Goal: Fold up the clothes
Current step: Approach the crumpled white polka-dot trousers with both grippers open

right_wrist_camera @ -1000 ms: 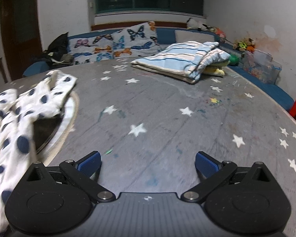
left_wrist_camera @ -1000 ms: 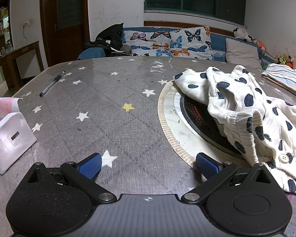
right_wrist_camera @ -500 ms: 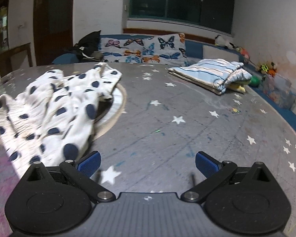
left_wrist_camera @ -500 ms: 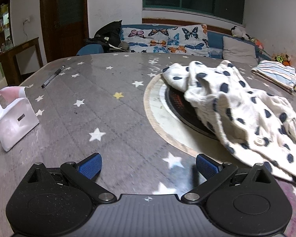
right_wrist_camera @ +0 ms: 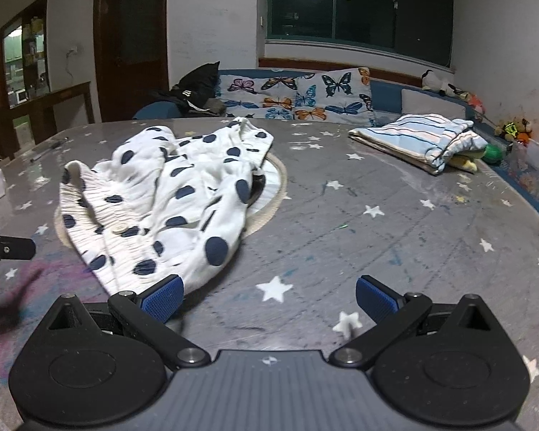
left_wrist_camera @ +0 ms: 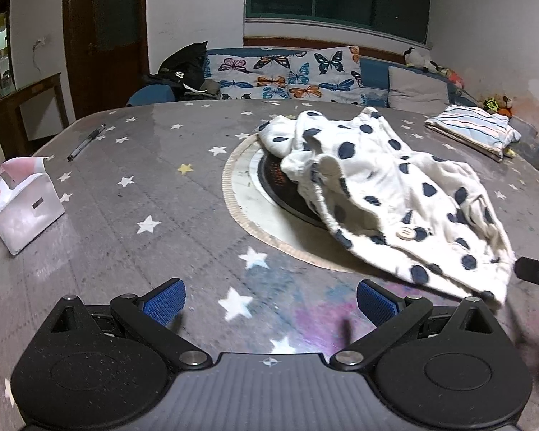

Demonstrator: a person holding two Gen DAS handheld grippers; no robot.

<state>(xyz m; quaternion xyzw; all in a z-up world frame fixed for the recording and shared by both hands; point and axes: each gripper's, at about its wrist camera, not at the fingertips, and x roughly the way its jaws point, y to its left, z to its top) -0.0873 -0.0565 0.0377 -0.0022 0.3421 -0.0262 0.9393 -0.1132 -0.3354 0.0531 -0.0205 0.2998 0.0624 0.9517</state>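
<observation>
A crumpled white garment with dark blue dots (left_wrist_camera: 388, 194) (right_wrist_camera: 169, 194) lies over a round inset in the middle of the grey star-print table (left_wrist_camera: 154, 194) (right_wrist_camera: 377, 237). A wooden button shows near its hem. My left gripper (left_wrist_camera: 271, 298) is open, near the table's front edge, left of the garment's hem. My right gripper (right_wrist_camera: 269, 296) is open too; its left pad sits just in front of the garment's near corner. Neither holds anything. Each gripper shows as a dark tip at the edge of the other's view.
A folded striped blanket (right_wrist_camera: 420, 140) (left_wrist_camera: 474, 129) rests at the far right of the table. A white tissue box (left_wrist_camera: 21, 201) stands at the left edge and a pen (left_wrist_camera: 86, 142) lies beyond it. A couch with butterfly cushions (left_wrist_camera: 291, 77) runs behind.
Both grippers have pulled back toward the near edge of the table, so the garment now appears farther off and nearer the middle of each view. Both stay open.
</observation>
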